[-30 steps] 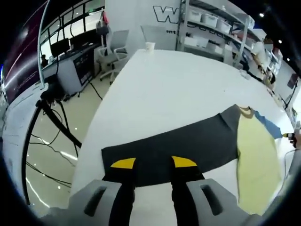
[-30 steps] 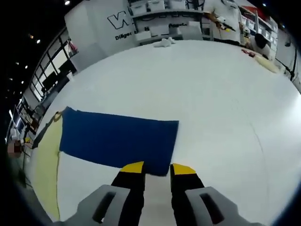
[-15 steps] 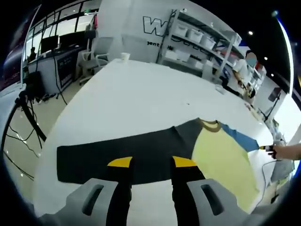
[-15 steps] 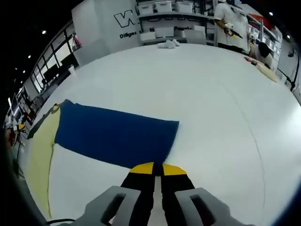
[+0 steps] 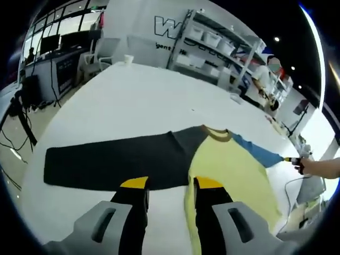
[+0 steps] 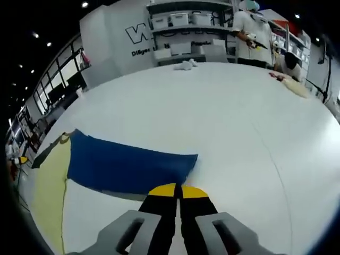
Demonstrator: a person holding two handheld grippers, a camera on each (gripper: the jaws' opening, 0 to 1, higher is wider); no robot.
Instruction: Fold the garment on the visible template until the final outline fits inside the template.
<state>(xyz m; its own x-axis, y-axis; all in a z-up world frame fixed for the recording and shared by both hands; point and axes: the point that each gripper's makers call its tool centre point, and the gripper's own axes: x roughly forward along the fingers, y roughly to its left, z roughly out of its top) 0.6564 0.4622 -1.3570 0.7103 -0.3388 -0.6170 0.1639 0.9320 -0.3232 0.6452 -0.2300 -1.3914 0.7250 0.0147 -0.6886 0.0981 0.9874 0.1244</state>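
— Where's the shirt (image 5: 223,170) now?

— Flat on the white table (image 5: 138,101), across the middle of the left gripper view: yellow body at centre right, dark sleeve (image 5: 106,164) running to the left, blue sleeve (image 6: 127,164) tapering off to the right. In the right gripper view that blue sleeve lies across the centre left, its lower edge lifted a little off the table.

— And the tools?

— The right gripper (image 6: 174,189) is pinched closed at the lower hem of the blue sleeve near the cuff; I'd say it has the cloth, though the tips cover the contact. The left gripper (image 5: 169,183) has its jaws parted, over the lower edge of the dark sleeve near the armpit, holding nothing.

— How should the fold go?

— My guess: carry the blue sleeve inward over the yellow body, lifting low and evenly so the rest doesn't drag, and lay it down without a ridge. The left one could pin or take the dark sleeve likewise. I can't make out any template outline on the table.

— And the room?

— Shelving with white bins (image 5: 212,37) at the upper centre, desks and a chair (image 5: 103,50) at upper left, a person (image 6: 254,32) standing at the top right of the right gripper view.
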